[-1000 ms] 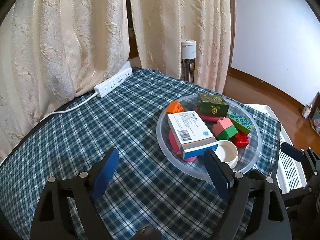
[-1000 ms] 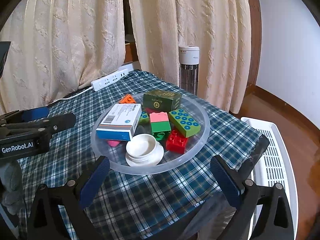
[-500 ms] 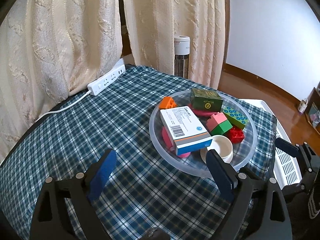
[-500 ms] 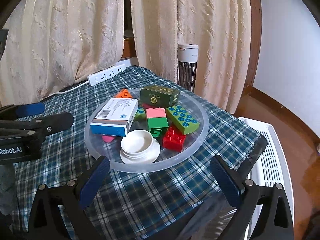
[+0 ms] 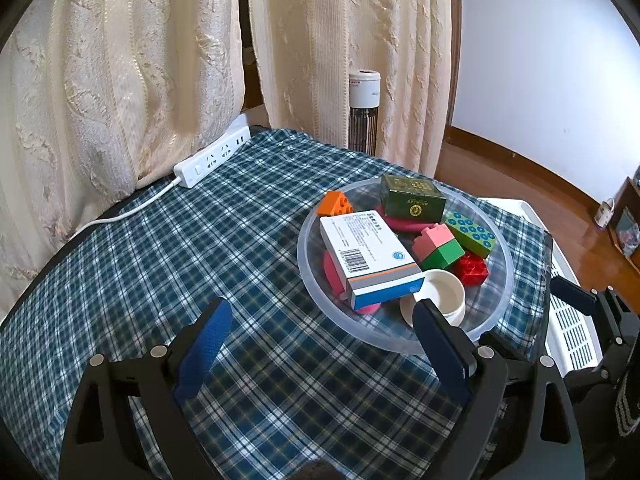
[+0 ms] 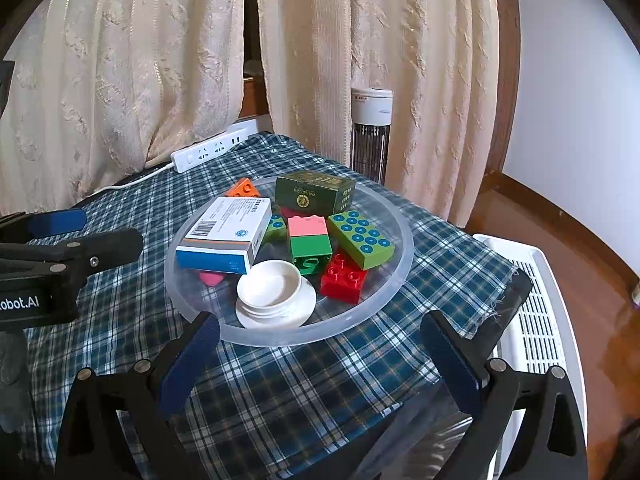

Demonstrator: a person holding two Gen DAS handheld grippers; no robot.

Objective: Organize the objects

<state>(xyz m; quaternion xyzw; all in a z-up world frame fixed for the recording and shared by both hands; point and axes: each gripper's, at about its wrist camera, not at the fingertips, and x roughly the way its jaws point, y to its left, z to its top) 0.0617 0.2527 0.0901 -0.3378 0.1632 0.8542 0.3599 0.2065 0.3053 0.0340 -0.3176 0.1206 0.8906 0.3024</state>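
Near the right edge of the checked tablecloth (image 5: 168, 264) sits a clear round tray (image 6: 400, 256) — in it a white medicine box (image 6: 224, 234), a dark green box (image 6: 316, 196), a white cup on its saucer (image 6: 272, 286), and toy bricks in red (image 6: 344, 276), pink-and-green (image 6: 310, 240) and green with blue studs (image 6: 362, 238). An orange brick (image 5: 335, 203) lies at its far rim. The left gripper (image 5: 320, 336) and right gripper (image 6: 324, 354) are both spread wide, empty, at the tray's near side. A power strip (image 5: 212, 156) lies at the far edge.
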